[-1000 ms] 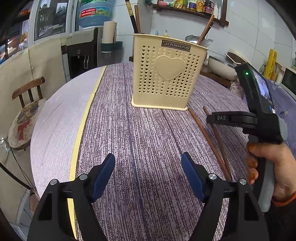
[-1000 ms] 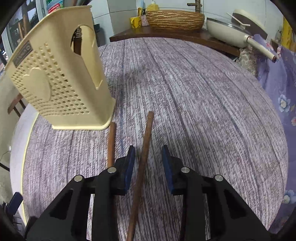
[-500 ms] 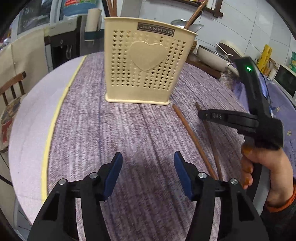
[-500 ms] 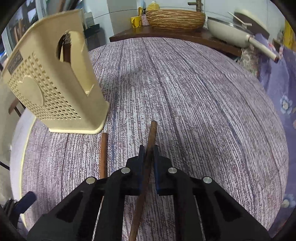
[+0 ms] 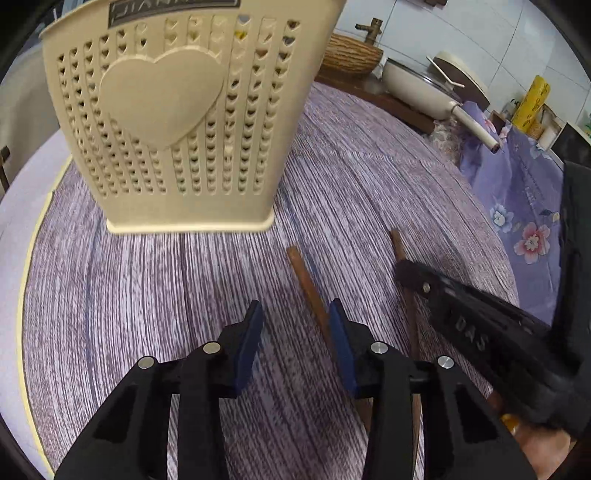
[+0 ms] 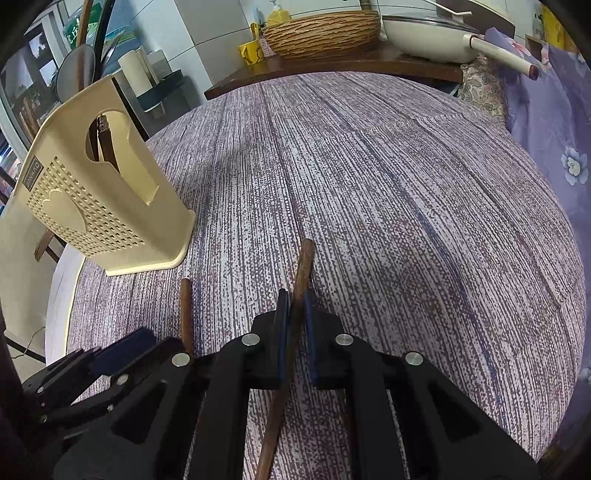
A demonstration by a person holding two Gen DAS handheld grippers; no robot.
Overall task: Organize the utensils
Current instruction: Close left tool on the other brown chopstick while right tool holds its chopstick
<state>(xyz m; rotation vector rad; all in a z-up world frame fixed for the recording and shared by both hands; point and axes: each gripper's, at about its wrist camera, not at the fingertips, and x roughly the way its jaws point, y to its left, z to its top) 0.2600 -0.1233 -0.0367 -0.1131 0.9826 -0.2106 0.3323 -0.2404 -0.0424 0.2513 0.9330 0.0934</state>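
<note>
Brown wooden chopsticks, two on purple woven tablecloth: one clamped by right gripper, one beside left gripper, jaws wide; one cream perforated holder.

The left wrist view looks forward along the left claw, low and close over the surface, facing the cream utensil holder, which stands near and fills the upper frame. The right wrist view looks along the right claw, low too, with the holder off to its left. Both share the holder, two brown chopsticks, the woven basket and the white pan.
</note>
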